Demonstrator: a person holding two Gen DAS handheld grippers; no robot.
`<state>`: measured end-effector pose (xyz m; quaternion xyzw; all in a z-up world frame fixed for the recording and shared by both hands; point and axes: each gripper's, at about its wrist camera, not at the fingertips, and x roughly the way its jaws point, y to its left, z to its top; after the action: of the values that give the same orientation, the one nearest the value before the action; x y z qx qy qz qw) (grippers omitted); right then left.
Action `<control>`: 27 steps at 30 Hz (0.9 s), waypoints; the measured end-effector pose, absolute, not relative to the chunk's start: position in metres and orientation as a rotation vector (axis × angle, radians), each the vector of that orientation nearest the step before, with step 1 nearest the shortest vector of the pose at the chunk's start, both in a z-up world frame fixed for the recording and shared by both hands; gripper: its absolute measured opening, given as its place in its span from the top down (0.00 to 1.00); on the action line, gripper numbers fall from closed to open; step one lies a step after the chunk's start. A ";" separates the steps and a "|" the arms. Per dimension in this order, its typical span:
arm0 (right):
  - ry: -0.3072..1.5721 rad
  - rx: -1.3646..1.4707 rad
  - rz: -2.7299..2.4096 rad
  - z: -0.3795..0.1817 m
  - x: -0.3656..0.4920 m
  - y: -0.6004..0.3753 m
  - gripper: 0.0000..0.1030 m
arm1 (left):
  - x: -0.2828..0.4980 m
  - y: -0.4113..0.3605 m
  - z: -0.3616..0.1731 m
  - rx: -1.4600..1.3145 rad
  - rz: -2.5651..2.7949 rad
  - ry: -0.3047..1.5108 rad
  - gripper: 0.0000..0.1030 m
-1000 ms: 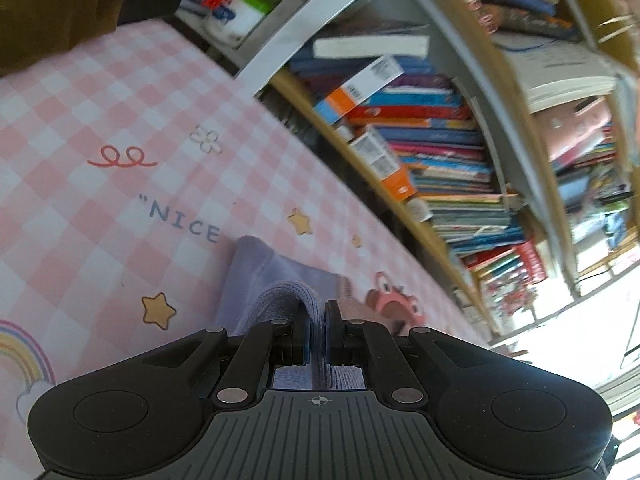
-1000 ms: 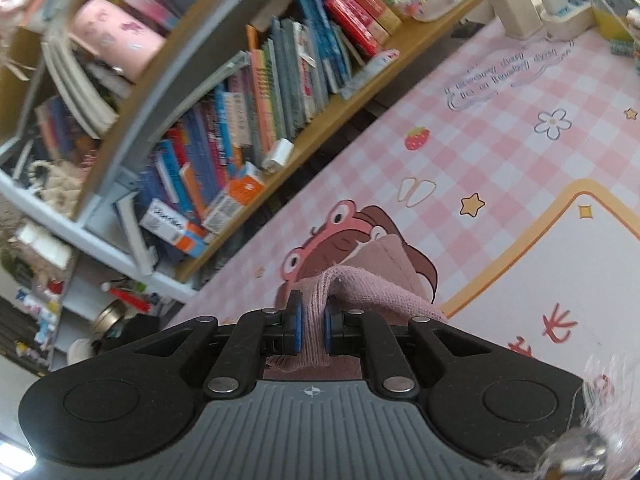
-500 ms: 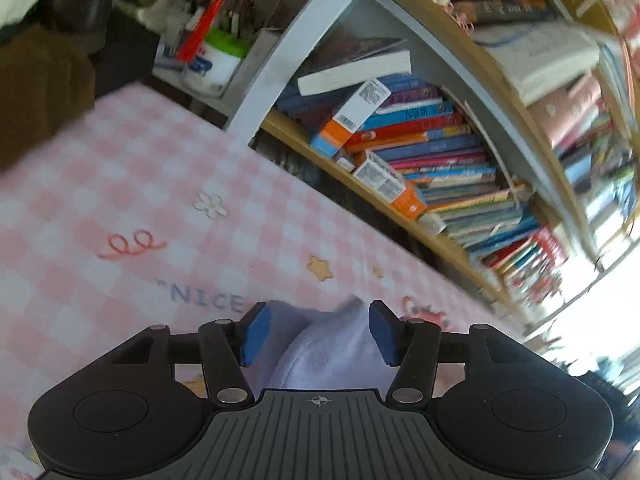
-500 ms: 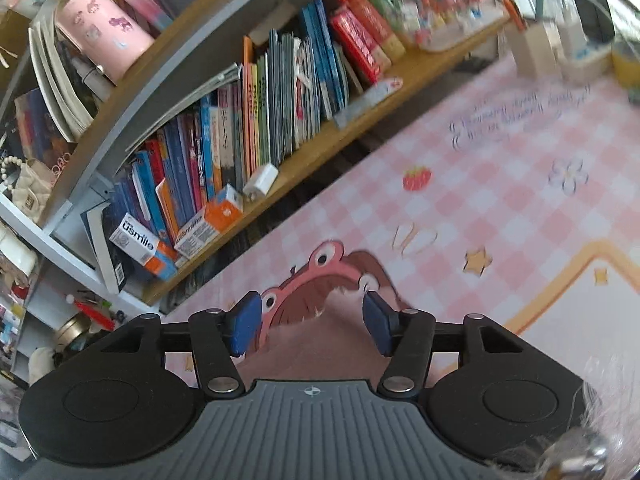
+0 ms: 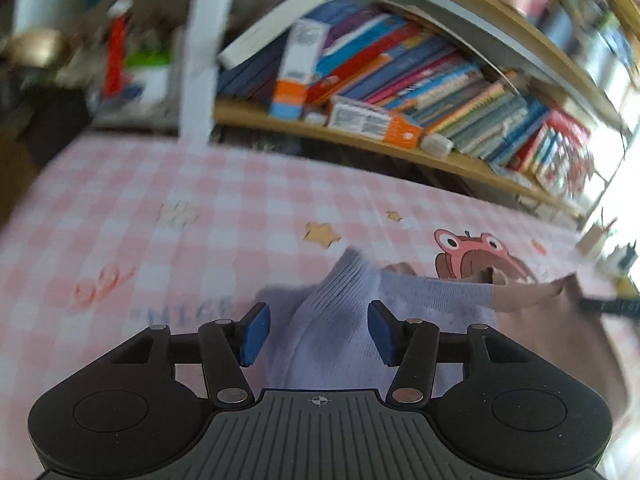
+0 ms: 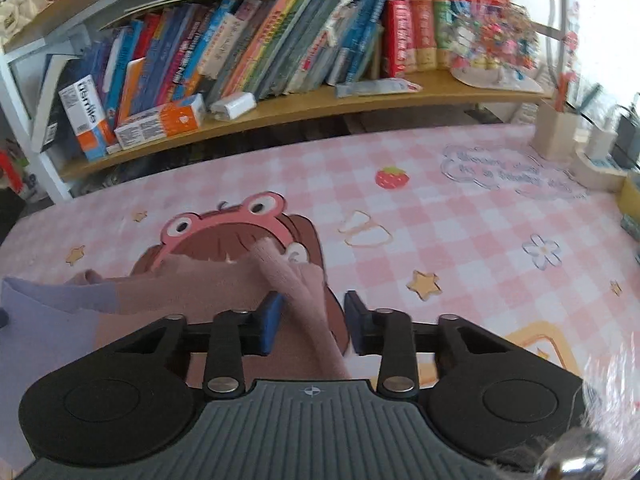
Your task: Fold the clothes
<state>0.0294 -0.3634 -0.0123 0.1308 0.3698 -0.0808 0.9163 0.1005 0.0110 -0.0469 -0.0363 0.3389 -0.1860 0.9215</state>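
Observation:
A knit garment, lilac on one half (image 5: pixel 328 320) and dusty pink on the other (image 6: pixel 224 288), lies on the pink checked table mat (image 5: pixel 224 208). My left gripper (image 5: pixel 318 330) is open, its blue pads on either side of the lilac fabric without pinching it. My right gripper (image 6: pixel 310 320) is open too, with a pink ribbed fold (image 6: pixel 296 292) lying loose between its pads. In the left wrist view the pink half (image 5: pixel 532 300) trails off to the right. The lilac half (image 6: pixel 44 312) shows at the left edge of the right wrist view.
A low wooden bookshelf (image 6: pixel 304 108) packed with books runs along the far edge of the table. A beige pen holder (image 6: pixel 556 136) and chargers (image 6: pixel 600 152) stand at the far right. A white shelf post (image 5: pixel 200 48) and a cluttered pen pot (image 5: pixel 140 76) stand at the far left.
Both grippers were shut on the garment a second ago, then let go of it and now stand open. Both cameras have levelled out and pulled back, and the cloth has dropped onto the mat.

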 end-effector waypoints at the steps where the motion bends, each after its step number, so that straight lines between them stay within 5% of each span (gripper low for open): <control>1: 0.755 0.303 -0.142 -0.011 0.030 -0.368 0.95 | 0.103 0.012 -0.046 -0.084 -0.384 0.701 0.97; 6: 0.675 0.582 -0.111 -0.010 0.022 -0.404 0.96 | 0.118 0.038 -0.054 -0.239 -0.317 0.750 0.96; 16: 0.816 0.477 -0.214 -0.042 0.056 -0.396 0.95 | 0.127 0.038 -0.072 -0.231 -0.312 0.797 0.90; 19: 0.813 0.446 -0.231 -0.038 0.054 -0.394 0.80 | 0.124 0.038 -0.068 -0.236 -0.321 0.781 0.79; 20: 0.810 0.436 -0.240 -0.037 0.052 -0.394 0.63 | 0.123 0.037 -0.067 -0.234 -0.318 0.776 0.68; 22: 0.809 0.442 -0.259 -0.034 0.046 -0.393 0.59 | 0.122 0.033 -0.064 -0.229 -0.311 0.764 0.59; 25: 0.803 0.442 -0.250 -0.028 0.032 -0.389 0.59 | 0.119 0.028 -0.061 -0.221 -0.302 0.746 0.68; 26: 0.799 0.436 -0.244 -0.026 0.027 -0.387 0.59 | 0.118 0.026 -0.060 -0.219 -0.299 0.741 0.92; 27: 0.798 0.421 -0.244 -0.024 0.023 -0.384 0.59 | 0.117 0.025 -0.059 -0.216 -0.296 0.735 0.96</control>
<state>0.0227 -0.3837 -0.0239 0.2028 0.3847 -0.1175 0.8928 0.1172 0.0247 -0.0594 -0.1052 0.3571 -0.1437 0.9169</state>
